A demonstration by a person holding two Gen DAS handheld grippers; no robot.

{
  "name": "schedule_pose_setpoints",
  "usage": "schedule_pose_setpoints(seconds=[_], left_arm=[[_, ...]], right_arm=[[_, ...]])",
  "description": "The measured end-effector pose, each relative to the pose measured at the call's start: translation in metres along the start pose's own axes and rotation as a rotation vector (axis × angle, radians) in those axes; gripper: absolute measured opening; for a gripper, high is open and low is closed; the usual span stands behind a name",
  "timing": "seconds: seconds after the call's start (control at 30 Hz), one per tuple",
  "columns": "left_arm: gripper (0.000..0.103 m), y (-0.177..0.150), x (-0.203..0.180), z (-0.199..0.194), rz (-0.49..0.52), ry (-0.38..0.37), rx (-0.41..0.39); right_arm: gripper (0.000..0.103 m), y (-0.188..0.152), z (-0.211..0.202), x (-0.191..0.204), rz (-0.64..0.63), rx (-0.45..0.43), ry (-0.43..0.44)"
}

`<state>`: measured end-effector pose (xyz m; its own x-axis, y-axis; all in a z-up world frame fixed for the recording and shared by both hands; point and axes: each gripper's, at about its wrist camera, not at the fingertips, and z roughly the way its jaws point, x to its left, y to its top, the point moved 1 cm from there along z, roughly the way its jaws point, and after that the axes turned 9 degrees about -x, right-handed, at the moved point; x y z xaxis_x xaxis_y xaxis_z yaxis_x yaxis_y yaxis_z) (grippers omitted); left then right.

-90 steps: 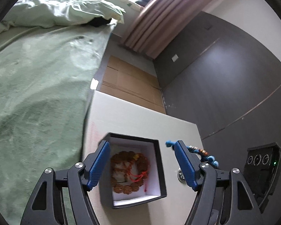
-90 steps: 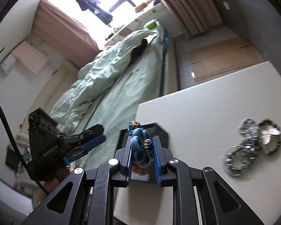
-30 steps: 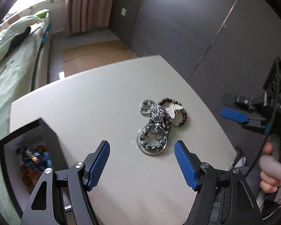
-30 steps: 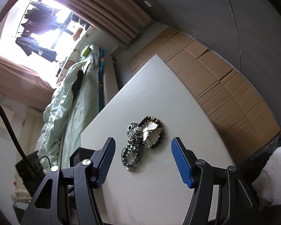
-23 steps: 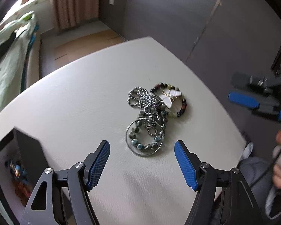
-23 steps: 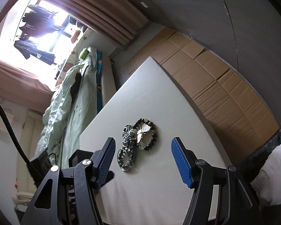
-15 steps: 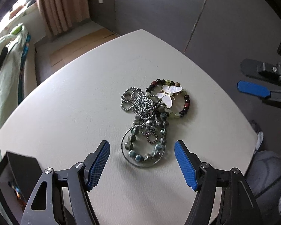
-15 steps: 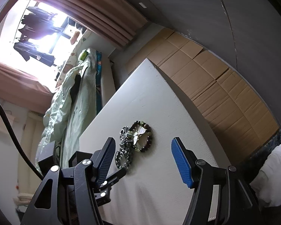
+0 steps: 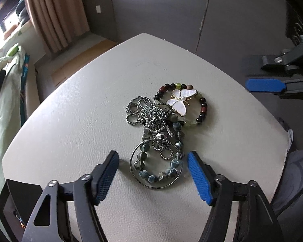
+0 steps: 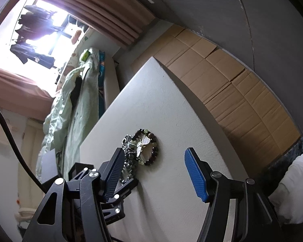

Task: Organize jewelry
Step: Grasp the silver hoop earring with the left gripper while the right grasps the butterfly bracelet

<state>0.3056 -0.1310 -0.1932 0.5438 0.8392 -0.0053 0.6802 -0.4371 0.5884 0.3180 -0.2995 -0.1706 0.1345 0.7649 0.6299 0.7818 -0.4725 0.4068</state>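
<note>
Table: pale, textured top with rounded corners; the landmark for all below.
Cardboard sheets: flattened, tan, laid on the floor along the table's far edge, reaching to the dark wall.
Dark wall: grey panels beyond the table, with a small white wall plate.
Curtain: pinkish-brown, pleated, hanging left of the dark wall.
Bed: beside the table, covered in rumpled pale green bedding.
Window: bright, beyond the bed; dark clothes hang there.

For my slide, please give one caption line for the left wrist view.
Open left tongs flank a bangle in a tangled jewelry pile on the table.
</note>
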Motion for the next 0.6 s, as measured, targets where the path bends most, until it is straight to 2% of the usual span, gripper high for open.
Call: schedule_pose_setpoints(seconds=[0.03,0.2,0.37,0.6], left_arm=[[0.052,0.002,0.0,0.0,-0.003,-0.002,0.0],[0.052,0.004,0.007,-0.004,-0.049,-0.033,-0.005],[0.052,0.01,0.01,-0.023,-0.067,-0.049,-0.056],[0.052,0.013,0.024,-0.046,-0.112,-0.051,-0.112]], right_arm=[[0.058,0.0,0.003,0.002,-0.008,0.007,-0.004],[0.049,-0.003,0.021,0.009,-0.039,0.052,-0.029],[0.038,-0.006,0.037,0.014,-0.073,0.09,-0.072],[0.036,-0.01,0.048,0.028,-0.164,0.073,-0.19]])
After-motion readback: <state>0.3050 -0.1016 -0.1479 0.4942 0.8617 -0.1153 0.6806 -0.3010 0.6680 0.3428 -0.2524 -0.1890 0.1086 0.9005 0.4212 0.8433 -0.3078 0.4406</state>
